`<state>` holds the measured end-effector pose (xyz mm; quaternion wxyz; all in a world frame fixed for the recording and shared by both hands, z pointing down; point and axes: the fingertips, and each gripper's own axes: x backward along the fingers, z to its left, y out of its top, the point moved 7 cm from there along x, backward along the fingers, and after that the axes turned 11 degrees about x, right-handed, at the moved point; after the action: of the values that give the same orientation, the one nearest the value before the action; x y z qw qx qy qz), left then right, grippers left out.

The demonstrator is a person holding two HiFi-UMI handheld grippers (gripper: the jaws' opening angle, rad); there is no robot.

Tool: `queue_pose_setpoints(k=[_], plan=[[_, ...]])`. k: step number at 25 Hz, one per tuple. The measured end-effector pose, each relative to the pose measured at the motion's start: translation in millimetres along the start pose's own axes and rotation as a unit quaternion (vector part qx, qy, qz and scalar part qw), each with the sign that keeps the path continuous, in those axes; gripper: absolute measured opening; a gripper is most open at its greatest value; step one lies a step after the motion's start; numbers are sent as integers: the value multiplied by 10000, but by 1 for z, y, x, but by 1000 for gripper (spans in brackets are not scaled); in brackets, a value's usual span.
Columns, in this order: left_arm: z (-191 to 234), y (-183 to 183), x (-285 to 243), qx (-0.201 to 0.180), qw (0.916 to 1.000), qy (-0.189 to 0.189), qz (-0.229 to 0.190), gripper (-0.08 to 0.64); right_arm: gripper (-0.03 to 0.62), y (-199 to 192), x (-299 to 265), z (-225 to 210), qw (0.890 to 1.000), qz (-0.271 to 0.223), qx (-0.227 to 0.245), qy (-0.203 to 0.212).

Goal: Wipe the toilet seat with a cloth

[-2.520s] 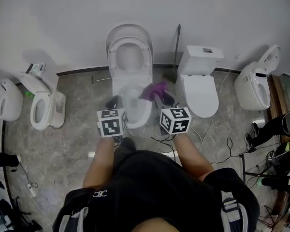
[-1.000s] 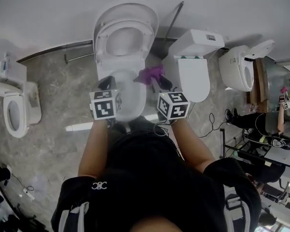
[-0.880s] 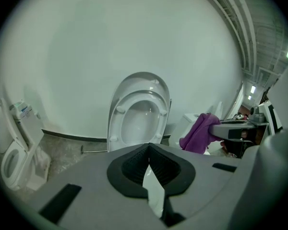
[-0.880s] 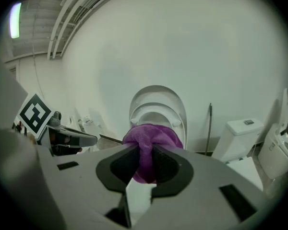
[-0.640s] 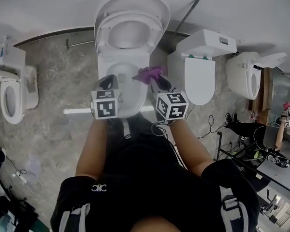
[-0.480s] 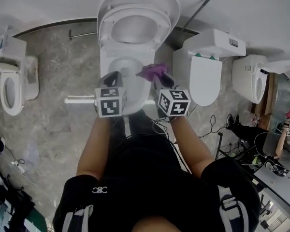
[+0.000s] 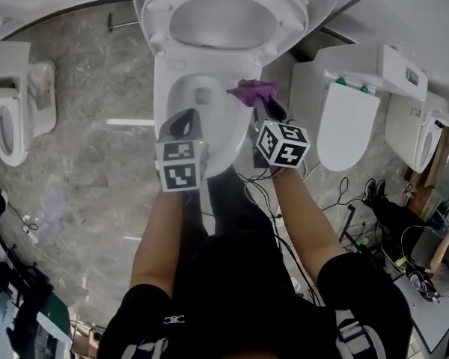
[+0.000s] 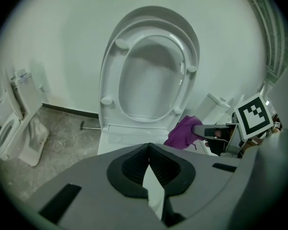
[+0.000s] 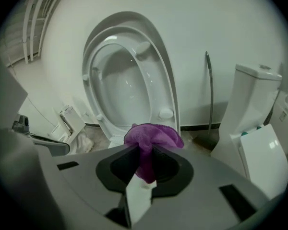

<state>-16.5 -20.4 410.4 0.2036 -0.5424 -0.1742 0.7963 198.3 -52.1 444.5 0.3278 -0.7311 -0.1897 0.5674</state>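
Observation:
A white toilet (image 7: pixel 181 88) stands right below me with its seat (image 7: pixel 232 21) and lid raised against the wall. My right gripper (image 7: pixel 268 111) is shut on a purple cloth (image 7: pixel 253 91), which bunches out past the jaws over the bowl's right rim. The cloth (image 9: pixel 152 137) fills the jaw gap in the right gripper view, with the raised seat (image 9: pixel 116 83) behind it. My left gripper (image 7: pixel 182 120) hangs over the bowl's left front, shut with nothing in it. The left gripper view shows the raised seat (image 8: pixel 151 71) ahead and the cloth (image 8: pixel 182 132) at its right.
A second toilet (image 7: pixel 349 105) with its lid down stands close on the right, a third (image 7: pixel 428 134) farther right. Another toilet (image 7: pixel 11 111) is at the left. A bar (image 7: pixel 129 122) lies on the grey floor by the bowl. Cables (image 7: pixel 337 193) trail at the right.
The view has come much closer over the toilet. Both grippers have moved forward to the bowl's rim, the right one still carrying the cloth.

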Motion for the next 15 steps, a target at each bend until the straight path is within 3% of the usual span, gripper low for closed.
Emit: queue_pose_setpoints(k=[9, 15], plan=[[25, -31, -84, 436, 9987, 265, 32, 5, 66, -32, -117, -52, 9992, -186, -39, -338], [24, -52, -117, 368, 9988, 208, 234, 5, 66, -50, -175, -71, 9971, 95, 126, -750]])
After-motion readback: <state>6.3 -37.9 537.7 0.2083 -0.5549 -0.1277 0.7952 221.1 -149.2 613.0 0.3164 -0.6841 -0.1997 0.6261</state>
